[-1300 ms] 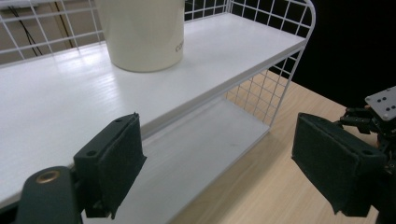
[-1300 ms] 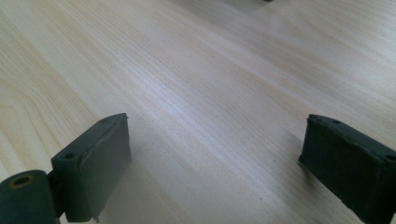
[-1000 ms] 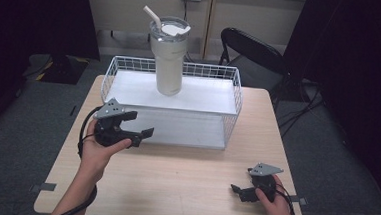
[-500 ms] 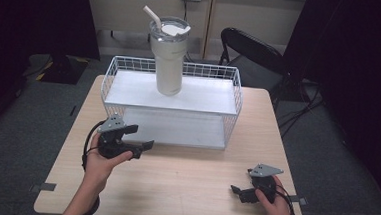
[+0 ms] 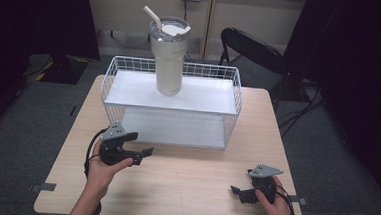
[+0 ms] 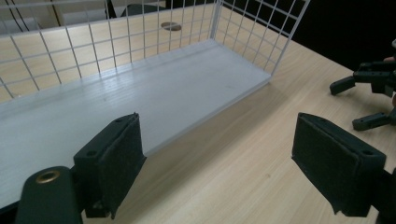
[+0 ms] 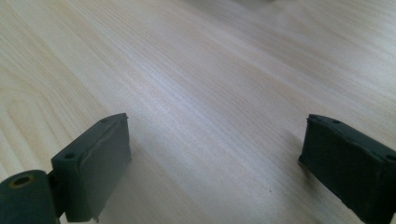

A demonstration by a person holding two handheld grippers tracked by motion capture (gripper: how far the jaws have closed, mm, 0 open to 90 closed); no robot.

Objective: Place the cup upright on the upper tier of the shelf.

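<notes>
A cream tumbler (image 5: 169, 56) with a clear lid and a straw stands upright on the top shelf of a white wire rack (image 5: 172, 94). My left gripper (image 5: 141, 143) hovers open over the table just in front of the rack's left end, nothing between its jaws. In the left gripper view, that gripper (image 6: 219, 163) faces the rack's bare lower shelf (image 6: 140, 93). My right gripper (image 5: 237, 194) rests open near the table's front right corner. In the right gripper view, it (image 7: 215, 158) looks along bare wood (image 7: 210, 70).
The light wooden table (image 5: 184, 172) has open room between the two grippers. In the left gripper view, the other hand's gripper (image 6: 369, 98) appears at the far right. A black chair (image 5: 249, 48) stands behind the table, with dark curtains on both sides.
My left gripper has drawn back from the rack toward the table's front edge and dropped lower. The right gripper has stayed put.
</notes>
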